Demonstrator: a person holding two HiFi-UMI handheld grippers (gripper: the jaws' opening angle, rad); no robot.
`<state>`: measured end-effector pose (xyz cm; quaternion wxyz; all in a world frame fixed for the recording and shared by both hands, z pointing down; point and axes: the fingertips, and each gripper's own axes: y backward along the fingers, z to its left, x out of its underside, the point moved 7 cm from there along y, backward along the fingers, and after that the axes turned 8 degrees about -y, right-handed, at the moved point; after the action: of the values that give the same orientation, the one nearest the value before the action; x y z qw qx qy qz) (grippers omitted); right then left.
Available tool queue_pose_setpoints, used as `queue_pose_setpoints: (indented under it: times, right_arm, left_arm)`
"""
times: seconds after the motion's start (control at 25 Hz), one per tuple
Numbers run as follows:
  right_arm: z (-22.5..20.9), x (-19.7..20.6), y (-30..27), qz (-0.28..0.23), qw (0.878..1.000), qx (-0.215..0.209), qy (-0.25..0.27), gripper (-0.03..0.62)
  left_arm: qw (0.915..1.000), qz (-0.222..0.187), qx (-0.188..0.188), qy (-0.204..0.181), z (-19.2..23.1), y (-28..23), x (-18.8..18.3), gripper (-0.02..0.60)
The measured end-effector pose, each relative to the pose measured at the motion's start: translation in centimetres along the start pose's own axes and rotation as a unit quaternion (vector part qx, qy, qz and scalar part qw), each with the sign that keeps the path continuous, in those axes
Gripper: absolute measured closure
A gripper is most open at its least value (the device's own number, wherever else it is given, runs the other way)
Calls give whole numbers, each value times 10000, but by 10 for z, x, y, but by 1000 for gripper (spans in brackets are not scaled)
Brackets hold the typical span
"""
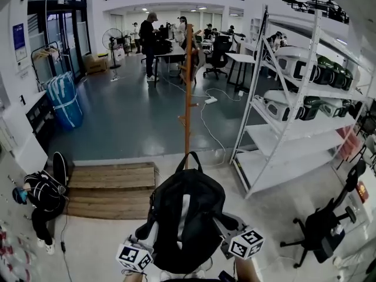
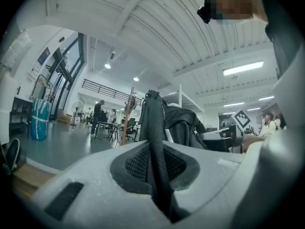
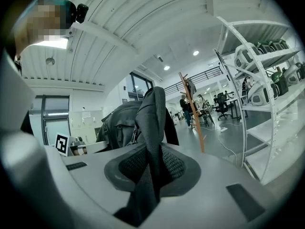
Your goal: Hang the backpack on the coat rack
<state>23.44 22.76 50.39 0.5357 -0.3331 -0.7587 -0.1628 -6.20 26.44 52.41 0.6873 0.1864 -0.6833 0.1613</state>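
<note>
- Right now the left gripper [image 2: 159, 175] is pinched almost fully closed on a thin black strap [image 2: 153, 137] of the backpack. The right gripper [image 3: 147, 180] is clamped, a little wider, on a thicker fold of the other strap [image 3: 152, 123].
- The backpack [image 1: 185, 216] hangs between the two, on the person's side of the coat rack [image 1: 188, 98], and rests on no peg.
- The straps look like smooth woven webbing. Under the bag's weight they could slide through the dark textured pads, probably the thin left one first.
- The top handle [image 1: 189, 160] is a soft, floppy loop. With the bag held by its straps, the loop may sag and miss a peg.
- The coat rack is a slim wooden pole with short upward-slanting pegs. A shove from the bulky, soft-sided bag could tip it.
- To the right of the coat rack stands a white metal shelf [image 1: 294, 128], which a swinging bag could clip.
</note>
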Motion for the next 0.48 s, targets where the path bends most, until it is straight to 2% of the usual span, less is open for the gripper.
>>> queue_pose_setpoints:
  times: [0.24,0.48]
  right_arm:
    - [-21,-9,7,-33,9999,-154,34,531]
    - [-42,-12,11,-24,9994,-347,9,533]
  left_arm:
    - [9997,-1,-142,-174,-14,-14,-5,548]
    - [9984,61,-487,-289,-30,-27,-2,548]
